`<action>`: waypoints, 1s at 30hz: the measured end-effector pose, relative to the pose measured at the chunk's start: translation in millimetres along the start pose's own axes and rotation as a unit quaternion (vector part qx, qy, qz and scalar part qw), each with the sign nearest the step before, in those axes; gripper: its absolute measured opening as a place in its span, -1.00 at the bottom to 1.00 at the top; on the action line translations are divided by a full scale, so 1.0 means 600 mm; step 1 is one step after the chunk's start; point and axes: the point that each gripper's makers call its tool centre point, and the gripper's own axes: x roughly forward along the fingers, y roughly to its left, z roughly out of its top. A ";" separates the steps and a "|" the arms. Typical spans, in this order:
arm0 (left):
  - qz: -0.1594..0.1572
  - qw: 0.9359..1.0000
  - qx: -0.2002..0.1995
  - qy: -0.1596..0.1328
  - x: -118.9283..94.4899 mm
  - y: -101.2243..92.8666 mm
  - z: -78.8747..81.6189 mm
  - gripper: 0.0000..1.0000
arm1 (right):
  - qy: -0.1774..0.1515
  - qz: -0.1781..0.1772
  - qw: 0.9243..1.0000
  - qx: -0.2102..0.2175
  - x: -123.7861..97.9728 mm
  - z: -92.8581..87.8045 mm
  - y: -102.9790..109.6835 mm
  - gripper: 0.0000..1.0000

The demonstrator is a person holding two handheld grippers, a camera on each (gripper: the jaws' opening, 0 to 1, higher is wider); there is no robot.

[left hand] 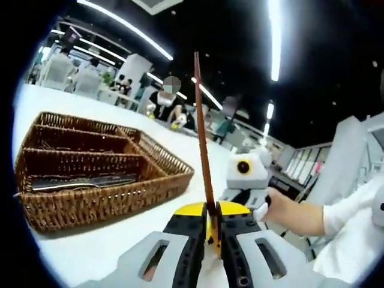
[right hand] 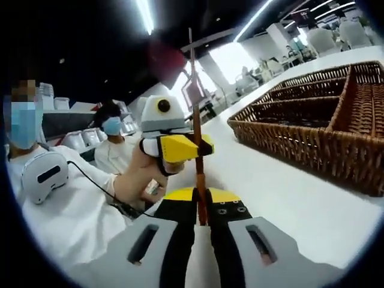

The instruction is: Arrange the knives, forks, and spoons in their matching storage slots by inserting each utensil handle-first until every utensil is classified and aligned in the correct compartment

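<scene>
Both the left gripper (left hand: 213,231) and right gripper (right hand: 201,210) pinch one thin brown utensil handle (left hand: 203,138) upright, brown wicker tray (left hand: 90,198) at left on the white table (left hand: 108,246).

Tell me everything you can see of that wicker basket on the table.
The wicker basket is a low, rectangular tray woven of brown cane, with woven dividers splitting it into long compartments. It sits flat on the white table, off to one side of the grippers, and neither touches it. In the left gripper view the nearest compartment holds metal utensils lying lengthwise; the compartments behind look empty. In the right gripper view its dark interior is hard to read.
</scene>
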 end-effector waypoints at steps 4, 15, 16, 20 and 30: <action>0.005 0.999 0.046 -0.002 0.002 -0.003 0.004 -0.87 | -0.010 -0.005 1.000 0.014 -0.002 0.005 0.003 -0.88; 0.029 0.996 0.088 -0.005 -0.006 0.008 0.005 -0.66 | -0.014 -0.017 0.997 0.068 -0.011 0.014 -0.002 -0.89; 0.030 0.995 0.092 -0.005 -0.007 0.008 0.005 -0.66 | -0.011 -0.020 0.997 0.077 -0.013 0.012 -0.004 -0.89; 0.044 0.992 0.120 -0.012 -0.015 0.007 0.007 -0.62 | -0.015 -0.032 0.996 0.087 -0.027 0.022 -0.012 -0.89; 0.081 0.981 0.177 -0.005 -0.030 0.010 -0.003 -0.48 | 0.004 -0.067 0.990 0.124 -0.064 0.047 -0.020 -0.89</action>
